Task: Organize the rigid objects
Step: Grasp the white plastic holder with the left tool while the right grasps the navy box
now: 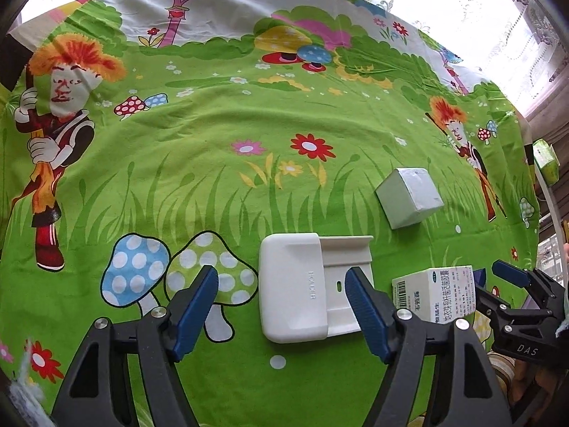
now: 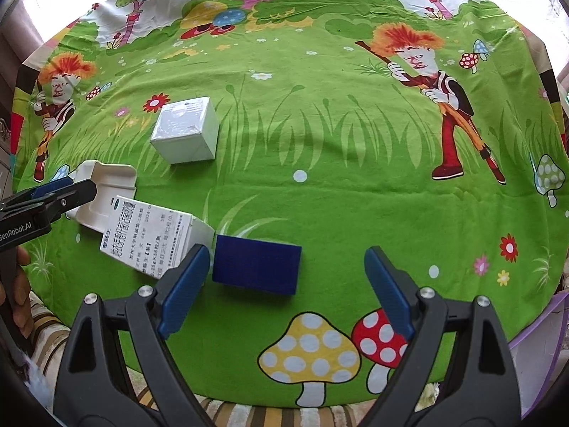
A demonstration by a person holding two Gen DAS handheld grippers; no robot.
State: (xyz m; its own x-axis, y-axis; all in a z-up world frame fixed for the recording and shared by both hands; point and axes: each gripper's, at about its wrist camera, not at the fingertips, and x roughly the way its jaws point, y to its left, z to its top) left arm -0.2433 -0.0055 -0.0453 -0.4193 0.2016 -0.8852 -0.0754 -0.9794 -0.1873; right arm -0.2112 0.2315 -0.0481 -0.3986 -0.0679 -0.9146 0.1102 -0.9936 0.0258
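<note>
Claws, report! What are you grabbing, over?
Left claw open over white holder. Right claw open around blue box. Printed box crowds both.

Daylight is pouring in through the curtain (image 1: 462, 3) at the top of the left view, blowing that strip out to white. The cloth (image 1: 284, 124) is showing bright and evenly lit in both views, with colours saturated. The white cube (image 2: 185, 130) and blue box (image 2: 256, 268) are casting only soft, short shadows. Fisheye distortion is bending the cloth's edges into a curve, and dark vignetting is closing in at the corners. The centre is staying sharp; the rims are smearing slightly.
</note>
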